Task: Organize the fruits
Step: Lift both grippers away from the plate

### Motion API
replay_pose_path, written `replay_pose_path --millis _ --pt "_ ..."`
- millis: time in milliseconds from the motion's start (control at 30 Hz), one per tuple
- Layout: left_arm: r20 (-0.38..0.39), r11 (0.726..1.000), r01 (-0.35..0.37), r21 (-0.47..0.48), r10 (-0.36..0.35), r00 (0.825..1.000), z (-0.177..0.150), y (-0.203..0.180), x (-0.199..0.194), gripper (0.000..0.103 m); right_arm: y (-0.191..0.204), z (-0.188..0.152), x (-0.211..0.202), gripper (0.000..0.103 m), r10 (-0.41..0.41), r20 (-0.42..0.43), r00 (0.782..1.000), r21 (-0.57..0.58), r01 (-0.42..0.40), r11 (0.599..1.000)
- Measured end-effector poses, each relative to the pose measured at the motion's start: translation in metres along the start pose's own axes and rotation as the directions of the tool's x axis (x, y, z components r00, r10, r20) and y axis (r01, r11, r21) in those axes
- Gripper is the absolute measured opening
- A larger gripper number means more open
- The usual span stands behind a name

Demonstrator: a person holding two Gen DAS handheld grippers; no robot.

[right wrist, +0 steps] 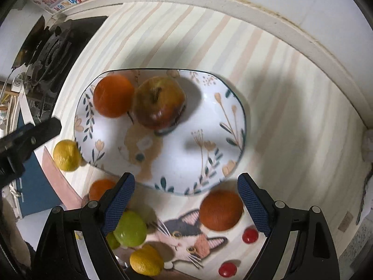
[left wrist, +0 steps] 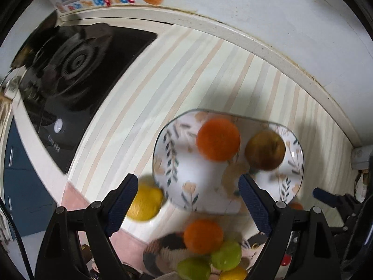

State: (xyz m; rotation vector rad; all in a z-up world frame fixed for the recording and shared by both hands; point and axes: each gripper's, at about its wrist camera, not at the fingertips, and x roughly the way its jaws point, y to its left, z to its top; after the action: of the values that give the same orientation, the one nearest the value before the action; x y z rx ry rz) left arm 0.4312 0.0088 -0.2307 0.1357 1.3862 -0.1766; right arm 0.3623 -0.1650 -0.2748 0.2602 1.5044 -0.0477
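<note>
The striped mat [right wrist: 268, 74] is covering the counter and carrying everything, with the floral plate [right wrist: 209, 126] lying at its middle and a cat-print patch [right wrist: 186, 238] just nearer the cameras. Two fruits are sitting on the plate, touching each other at its far side: one orange [right wrist: 113, 95] and one russet apple [right wrist: 160, 102], so the loading step looks to be under way with most of the fruit not yet gathered. The left gripper [left wrist: 186, 206] is hanging over the plate's near rim with its jaws spread wide and nothing between them, and the right gripper [right wrist: 186, 206] is doing the same above the near edge of the plate, equally empty. Off the plate, two more oranges are waiting: one [right wrist: 221, 210] near the right gripper's right finger and another [right wrist: 100, 187] half hidden behind its left finger. Two lemons are lying loose, one [right wrist: 67, 155] just beside the plate's left rim and one [right wrist: 146, 259] at the bottom of the right wrist view. Two green fruits [right wrist: 130, 228] are sitting close together by the cat patch, the second mostly hidden. Two small red fruits [right wrist: 250, 235], perhaps cherry tomatoes, are resting apart at the lower right. The next move probably calls for each gripper to drop over a loose fruit, close gently so it is not rolling away, and carry it to the plate's bare middle.
</note>
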Motion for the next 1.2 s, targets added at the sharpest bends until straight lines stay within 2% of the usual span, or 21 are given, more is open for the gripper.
replay_pose_path --millis 300,800,1200 --pt "0.107 0.999 -0.043 0.0 0.042 0.993 -0.061 -0.001 -0.045 0.088 -0.001 -0.051 -0.056 0.092 -0.017 0.102 0.995 -0.044 0.021 0.999" --pt "0.195 1.0 0.013 -0.007 -0.011 0.981 -0.13 -0.01 -0.126 0.088 -0.001 -0.129 -0.139 0.092 0.025 0.205 0.979 -0.108 -0.002 0.994" --pt "0.243 0.997 0.075 -0.01 -0.071 0.967 -0.158 -0.022 -0.176 0.088 -0.005 -0.156 -0.196 0.092 0.075 0.272 0.959 -0.135 -0.039 0.99"
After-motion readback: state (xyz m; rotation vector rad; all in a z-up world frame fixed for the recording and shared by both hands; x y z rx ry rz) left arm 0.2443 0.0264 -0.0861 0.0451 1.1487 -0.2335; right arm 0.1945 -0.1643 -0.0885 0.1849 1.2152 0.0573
